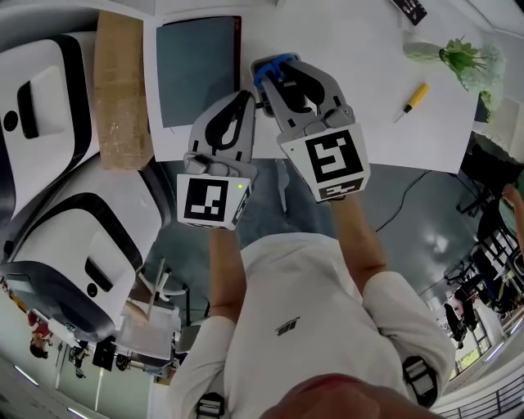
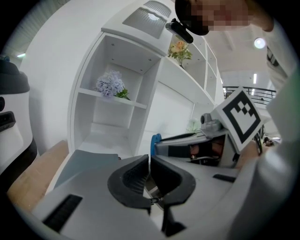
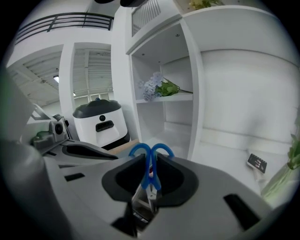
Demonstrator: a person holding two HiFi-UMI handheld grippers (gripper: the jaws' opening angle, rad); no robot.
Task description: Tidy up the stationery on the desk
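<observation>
My right gripper (image 1: pixel 275 75) hangs over the white desk (image 1: pixel 368 74) and is shut on a pair of blue-handled scissors (image 1: pixel 274 62). In the right gripper view the scissors (image 3: pixel 150 161) stand upright between the pads, with the handle loops sticking out past the tips. My left gripper (image 1: pixel 245 100) is close beside it on the left, shut with nothing in it; its jaws (image 2: pixel 149 164) meet in a thin line. The scissors' blue handle (image 2: pixel 155 140) also shows in the left gripper view. A yellow-handled tool (image 1: pixel 413 100) lies on the desk at the right.
A grey pad (image 1: pixel 196 69) lies on a white sheet left of the grippers, with a brown board (image 1: pixel 121 90) beside it. A potted plant (image 1: pixel 463 57) and a black remote (image 1: pixel 409 10) sit at the far right. White shelves (image 2: pixel 117 98) stand behind the desk. White machines (image 1: pixel 41 90) stand at the left.
</observation>
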